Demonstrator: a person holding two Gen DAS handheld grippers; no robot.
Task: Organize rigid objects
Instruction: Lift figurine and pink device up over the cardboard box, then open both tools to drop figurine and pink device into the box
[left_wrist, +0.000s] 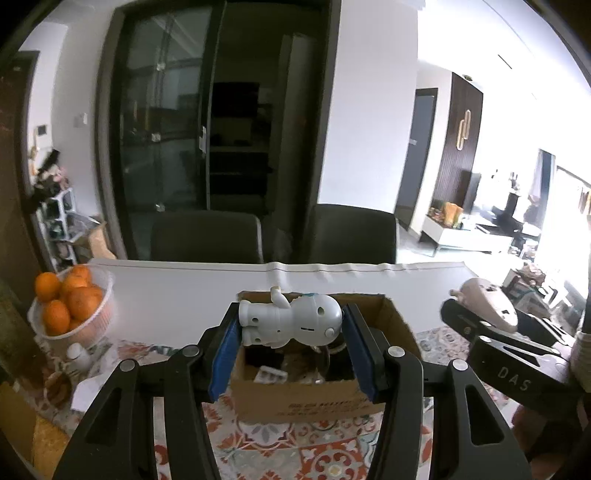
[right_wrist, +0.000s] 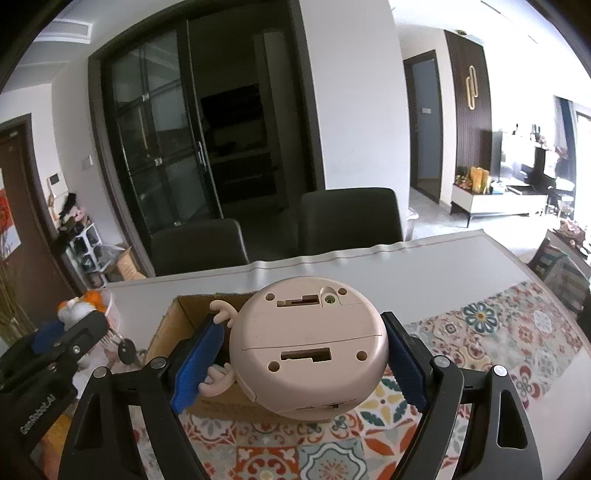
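Left tool (left_wrist: 291, 325): I have it clamped on the white toy robot (left_wrist: 290, 321), held sideways above the cardboard box (left_wrist: 391, 321)
Right tool (right_wrist: 303, 354): clamped on the round pink toy (right_wrist: 308, 347), over the same box on the bench (right_wrist: 424, 266)
Risk: smooth round shells may slip; tools may collide above the box

bowl of oranges (left_wrist: 70, 306) on a patterned tablecloth (right_wrist: 480, 332), two dark chairs (left_wrist: 207, 236) behind the table

Lit by daylight from far right, blown out to glare. Dim toward left. Curved, vignetted at edges.
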